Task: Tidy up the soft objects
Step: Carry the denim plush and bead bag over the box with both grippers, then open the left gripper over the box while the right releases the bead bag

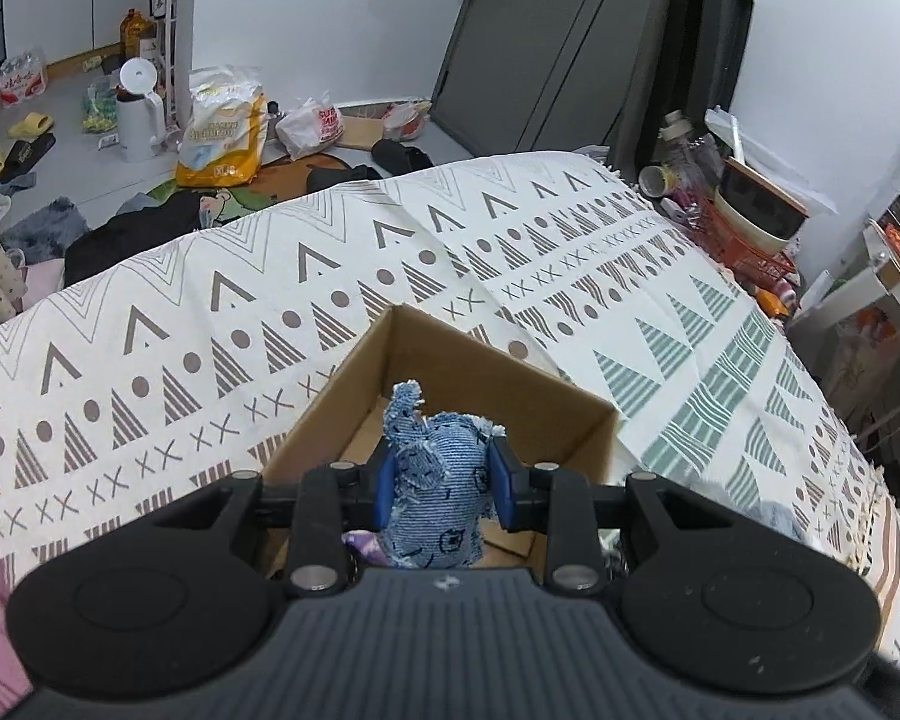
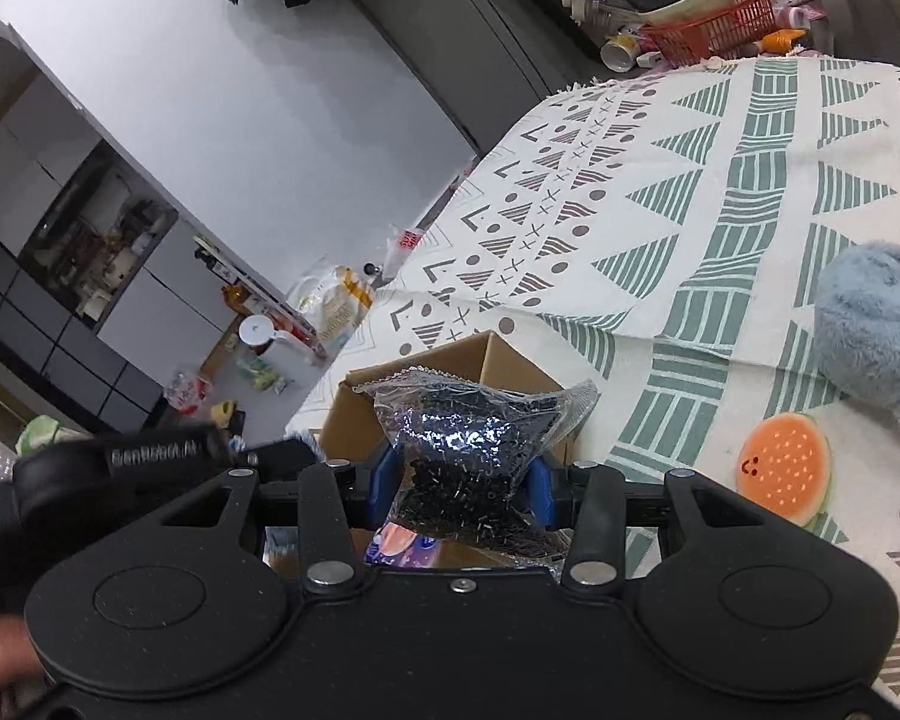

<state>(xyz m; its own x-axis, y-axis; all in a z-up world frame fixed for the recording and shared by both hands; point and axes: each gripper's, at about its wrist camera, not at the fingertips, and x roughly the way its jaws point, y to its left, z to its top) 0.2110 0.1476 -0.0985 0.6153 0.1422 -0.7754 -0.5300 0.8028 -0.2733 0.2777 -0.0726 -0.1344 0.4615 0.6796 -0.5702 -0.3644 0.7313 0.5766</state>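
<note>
Left wrist view: the left gripper (image 1: 441, 483) is clamped on a denim stuffed toy (image 1: 435, 480), its blue pads (image 1: 386, 489) pressing both sides of the toy's body. The toy is held upright, frayed top pointing away from the camera, directly over the open cardboard box (image 1: 498, 381). The box stands on a bed covered by a patterned cloth (image 1: 210, 324) printed with triangles, dots and crosses. A purple item lies inside the box under the toy; its identity cannot be determined. Beyond the bed, the floor carries a white kettle (image 1: 140, 111), a yellow bag (image 1: 225, 132) and scattered slippers. Right wrist view: the right gripper (image 2: 462, 489) is closed on a clear plastic pouch of dark granules (image 2: 468, 450), the blue pads (image 2: 384, 486) pinching it at its waist so the upper part fans out above the fingers. The pouch is held just above the same cardboard box (image 2: 498, 357), of which the far corner shows behind it. To the right on the patterned cloth (image 2: 720, 192) lie a round orange plush (image 2: 789, 465) and, just beyond it, a fluffy grey-blue plush (image 2: 876, 330); both are apart from the box. A red basket (image 2: 714, 30) with clutter sits past the far end of the bed.
</note>
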